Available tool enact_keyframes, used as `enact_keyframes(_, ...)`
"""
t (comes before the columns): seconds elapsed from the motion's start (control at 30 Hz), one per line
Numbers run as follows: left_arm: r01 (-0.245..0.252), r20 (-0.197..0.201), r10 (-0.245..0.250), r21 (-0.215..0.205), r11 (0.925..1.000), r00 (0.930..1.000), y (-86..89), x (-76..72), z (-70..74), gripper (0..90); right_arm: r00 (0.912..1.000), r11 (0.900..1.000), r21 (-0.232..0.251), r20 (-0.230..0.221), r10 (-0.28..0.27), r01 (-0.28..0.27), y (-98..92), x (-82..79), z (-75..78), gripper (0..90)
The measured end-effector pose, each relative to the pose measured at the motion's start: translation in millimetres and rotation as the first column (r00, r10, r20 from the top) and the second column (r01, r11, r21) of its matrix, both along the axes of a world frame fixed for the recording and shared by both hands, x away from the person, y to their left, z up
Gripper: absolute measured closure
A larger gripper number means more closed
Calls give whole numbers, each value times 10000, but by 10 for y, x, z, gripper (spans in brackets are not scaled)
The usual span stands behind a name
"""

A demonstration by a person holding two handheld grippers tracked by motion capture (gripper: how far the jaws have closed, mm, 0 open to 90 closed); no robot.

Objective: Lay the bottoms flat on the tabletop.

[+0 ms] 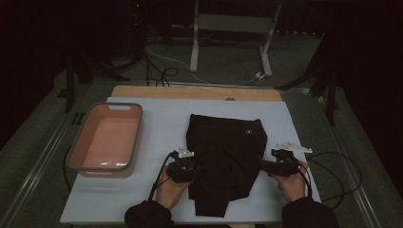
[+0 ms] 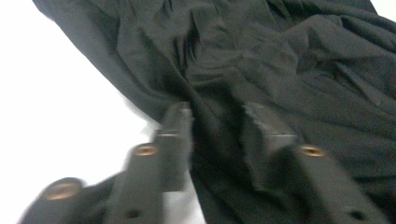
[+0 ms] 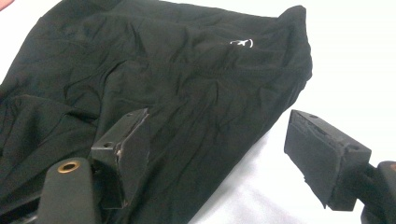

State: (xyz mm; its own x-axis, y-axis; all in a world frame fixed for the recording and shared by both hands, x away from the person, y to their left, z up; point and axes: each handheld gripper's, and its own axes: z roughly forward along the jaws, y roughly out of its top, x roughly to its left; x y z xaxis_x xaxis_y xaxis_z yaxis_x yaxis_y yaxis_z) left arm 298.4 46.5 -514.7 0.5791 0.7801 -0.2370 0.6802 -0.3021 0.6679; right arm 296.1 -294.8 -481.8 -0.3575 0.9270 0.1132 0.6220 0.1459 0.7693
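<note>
Handling this black garment (image 1: 225, 161), spread mid-bench just right of the pink tub (image 1: 105, 140), expect limp, light, bunching cloth. Your left tongs (image 2: 217, 114) pinch a fold at its left edge; your right tongs (image 3: 215, 140) gape over its right edge, so take that edge.

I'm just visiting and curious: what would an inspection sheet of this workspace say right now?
Surface: pale table with a wooden strip along its far edge.
Job's things: black garment, creased, lying flat on the table.
Clutter: pink bin at the left, apparently empty.
Grippers: left gripper has a fold of the garment between its jaws; right gripper is open at the garment's edge.
Cables: one black cable trails from each gripper.
Surroundings: dark room, metal frame, loose wires on the floor.
</note>
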Motion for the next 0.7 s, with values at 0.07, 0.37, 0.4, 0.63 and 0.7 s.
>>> enact_keyframes(0.07,6,52,-5,-31,10000,10000,-7,22,19,796,10000,10000,-4,-13,1,-1,0,1,-1,231)
enact_keyframes(0.37,-41,528,52,-196,9998,9986,16,119,169,900,10000,10000,22,-5,5,-5,-2,2,0,235)
enact_keyframes(0.4,-121,611,134,-210,9997,9980,32,141,193,900,10000,10000,11,-3,12,-12,-3,2,0,235)
enact_keyframes(0.63,-1023,1044,1091,-687,9924,9885,189,344,372,900,10000,10000,3,-3,15,-15,-3,3,0,236)
enact_keyframes(0.7,-1346,1114,1435,-836,9874,9834,228,403,410,900,10000,10000,24,-5,7,-7,-4,3,1,236)
